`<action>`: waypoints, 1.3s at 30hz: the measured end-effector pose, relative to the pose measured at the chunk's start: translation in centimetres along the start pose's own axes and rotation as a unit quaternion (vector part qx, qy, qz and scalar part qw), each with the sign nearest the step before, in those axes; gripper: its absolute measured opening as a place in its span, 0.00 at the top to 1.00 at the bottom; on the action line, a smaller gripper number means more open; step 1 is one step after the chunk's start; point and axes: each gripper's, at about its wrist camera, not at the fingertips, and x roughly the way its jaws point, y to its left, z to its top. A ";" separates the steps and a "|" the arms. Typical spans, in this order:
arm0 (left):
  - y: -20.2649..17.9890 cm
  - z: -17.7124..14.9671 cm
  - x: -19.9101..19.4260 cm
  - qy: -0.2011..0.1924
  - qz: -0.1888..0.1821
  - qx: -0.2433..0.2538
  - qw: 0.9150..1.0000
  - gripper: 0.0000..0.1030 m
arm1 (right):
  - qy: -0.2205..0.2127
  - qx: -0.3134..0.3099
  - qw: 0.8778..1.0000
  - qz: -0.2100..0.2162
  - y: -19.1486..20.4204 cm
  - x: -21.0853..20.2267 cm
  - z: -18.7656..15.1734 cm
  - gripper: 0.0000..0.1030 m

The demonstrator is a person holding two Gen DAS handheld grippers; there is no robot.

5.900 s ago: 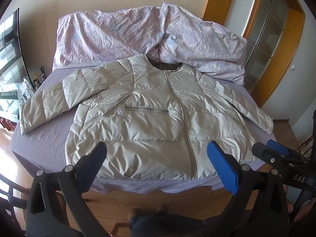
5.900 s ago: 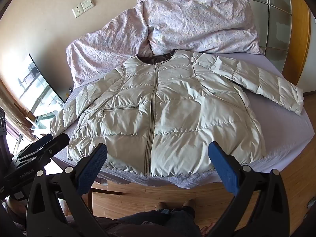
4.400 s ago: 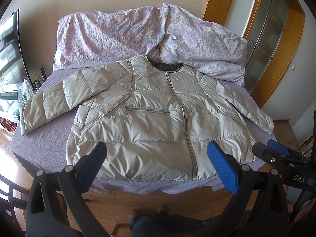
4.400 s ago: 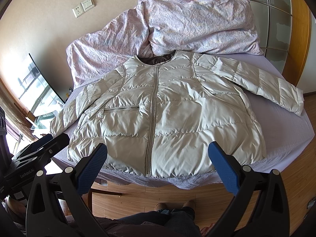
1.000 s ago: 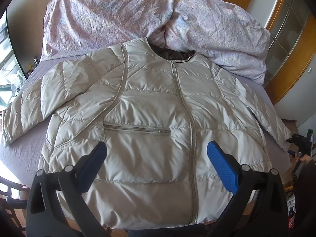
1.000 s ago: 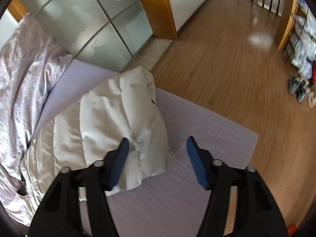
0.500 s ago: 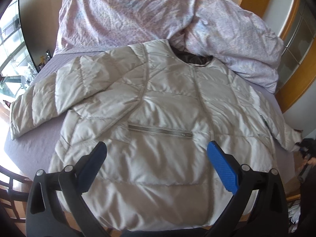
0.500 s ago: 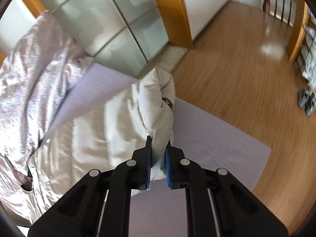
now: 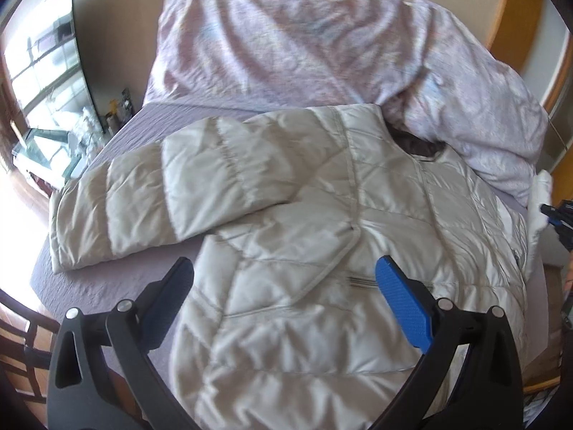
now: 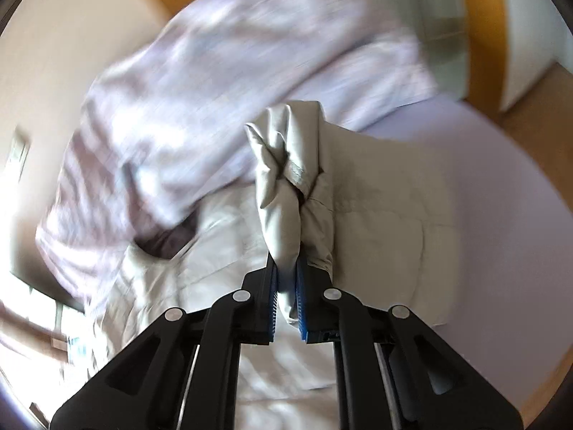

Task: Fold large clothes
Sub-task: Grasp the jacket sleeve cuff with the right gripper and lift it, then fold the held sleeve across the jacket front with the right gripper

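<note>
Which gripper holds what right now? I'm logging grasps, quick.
Left gripper: open, empty, above the beige quilted puffer jacket.
Right gripper: closed on the jacket's sleeve cuff, jaws having just closed.

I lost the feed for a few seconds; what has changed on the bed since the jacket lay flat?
The right tool went to the jacket's right sleeve cuff, has just closed on it and lifted it toward the body. The left tool, open, moved in over the front. The left sleeve, duvet and bed sheet lie as before.
</note>
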 end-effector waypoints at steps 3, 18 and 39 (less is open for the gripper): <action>2.6 0.1 0.1 0.004 0.006 -0.019 1.000 0.02 | 0.037 -0.034 0.999 0.016 4.4 2.8 -2.2 0.91; 11.2 1.4 0.0 -0.010 0.068 -0.058 0.996 0.02 | 0.172 -0.186 0.967 0.028 21.9 13.2 -12.9 0.97; 17.6 2.8 1.3 -0.001 0.085 -0.096 0.992 0.02 | 0.104 -0.148 0.982 -0.050 17.7 13.5 -10.7 0.86</action>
